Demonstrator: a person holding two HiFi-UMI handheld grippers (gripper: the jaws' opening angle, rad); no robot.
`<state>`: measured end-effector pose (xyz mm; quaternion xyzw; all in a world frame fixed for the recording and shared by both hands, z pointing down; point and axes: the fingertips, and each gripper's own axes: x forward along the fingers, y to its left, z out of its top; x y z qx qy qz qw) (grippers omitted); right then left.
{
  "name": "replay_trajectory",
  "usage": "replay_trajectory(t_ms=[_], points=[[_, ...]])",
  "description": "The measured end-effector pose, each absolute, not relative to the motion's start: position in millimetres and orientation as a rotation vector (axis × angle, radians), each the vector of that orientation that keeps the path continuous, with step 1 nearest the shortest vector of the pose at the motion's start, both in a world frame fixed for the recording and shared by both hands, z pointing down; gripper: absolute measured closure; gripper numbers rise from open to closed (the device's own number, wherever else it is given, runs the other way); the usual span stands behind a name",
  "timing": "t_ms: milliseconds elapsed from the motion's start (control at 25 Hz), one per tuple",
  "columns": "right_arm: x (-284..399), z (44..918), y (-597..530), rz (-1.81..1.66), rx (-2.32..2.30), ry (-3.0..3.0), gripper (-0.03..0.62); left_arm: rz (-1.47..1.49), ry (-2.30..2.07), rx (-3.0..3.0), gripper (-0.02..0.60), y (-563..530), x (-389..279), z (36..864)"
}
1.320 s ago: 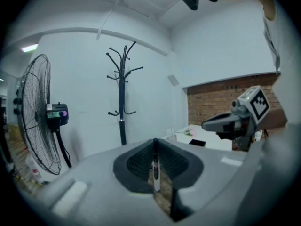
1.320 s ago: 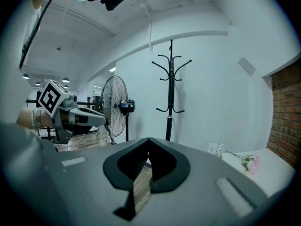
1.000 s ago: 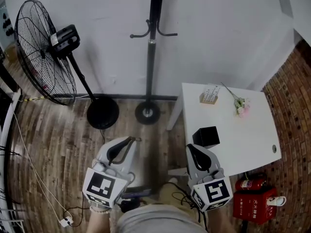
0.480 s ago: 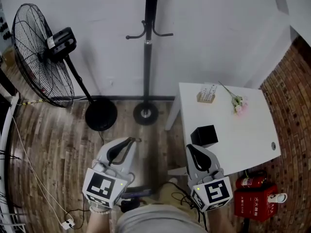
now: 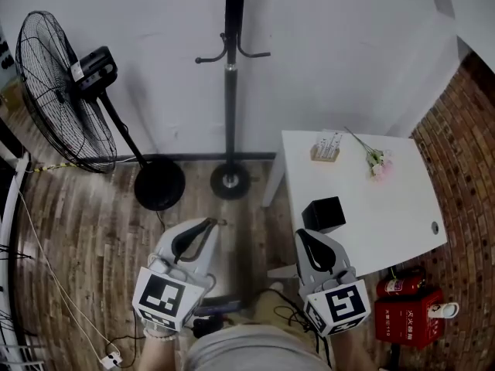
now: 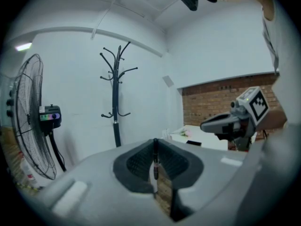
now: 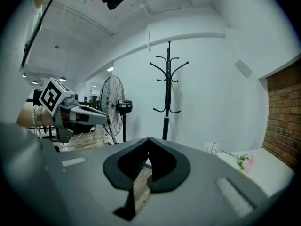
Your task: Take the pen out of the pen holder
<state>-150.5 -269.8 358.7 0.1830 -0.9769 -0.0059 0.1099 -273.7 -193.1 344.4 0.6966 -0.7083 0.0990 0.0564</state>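
Over the wooden floor [image 5: 85,222] we had the left gripper [image 6: 155,144] pinching the pen [image 6: 155,163], right gripper [image 7: 148,141] closed empty; a slack grip could've dropped it.

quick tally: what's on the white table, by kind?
black pen holder: 1
wooden card stand: 1
pink flower sprig: 1
Total: 3

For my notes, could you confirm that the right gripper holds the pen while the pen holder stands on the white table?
Not quite: the left gripper holds the pen, as the left gripper view shows; the right gripper is shut on nothing. The pen holder does stand on the white table.
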Motion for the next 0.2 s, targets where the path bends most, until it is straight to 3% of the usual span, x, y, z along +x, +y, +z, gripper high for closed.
replay_trajectory(t_ms=[200], points=[[-149.7,359.1,-270.8,-0.018,0.544,-2.869,0.589,0.279,-2.131,2.09,0.557,-193.9,-272.4,346.2]])
